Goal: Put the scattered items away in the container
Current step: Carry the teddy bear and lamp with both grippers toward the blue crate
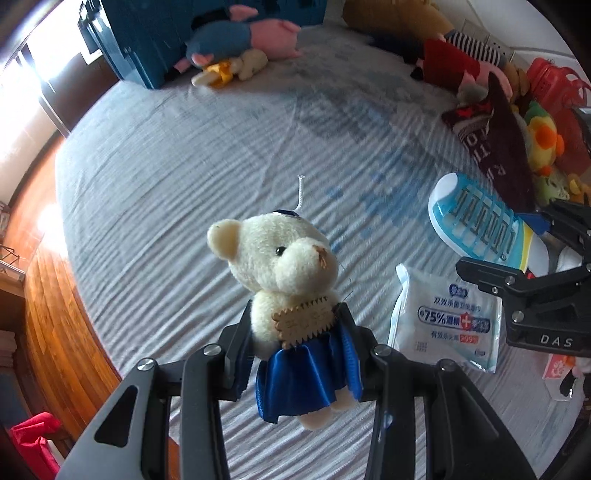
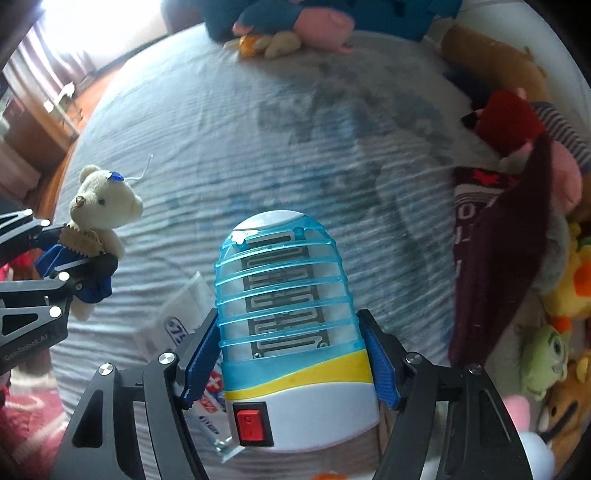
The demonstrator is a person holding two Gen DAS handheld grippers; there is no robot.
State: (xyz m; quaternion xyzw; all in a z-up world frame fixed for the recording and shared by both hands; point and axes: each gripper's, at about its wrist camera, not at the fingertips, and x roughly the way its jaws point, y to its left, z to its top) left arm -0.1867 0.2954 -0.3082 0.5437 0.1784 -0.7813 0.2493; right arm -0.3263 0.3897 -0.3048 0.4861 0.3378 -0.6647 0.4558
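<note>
While my left gripper [image 1: 295, 332] clamps the teddy bear [image 1: 284, 266] at low centre of its view, my right gripper [image 2: 291, 354] pinches the blue lamp [image 2: 284, 295] likewise. Just beyond lies a wipes packet [image 1: 447, 317] on the grey bedsheet [image 1: 203, 147]. Farthest, at top left, sits the blue container [image 1: 147, 33].

The teddy bear [image 1: 284, 258] was fuzzy cream plush with a glossy blue satin skirt. The mosquito lamp [image 2: 284, 295] had translucent smooth plastic. The bed sheet [image 1: 184, 166] was matt crinkled cloth.
</note>
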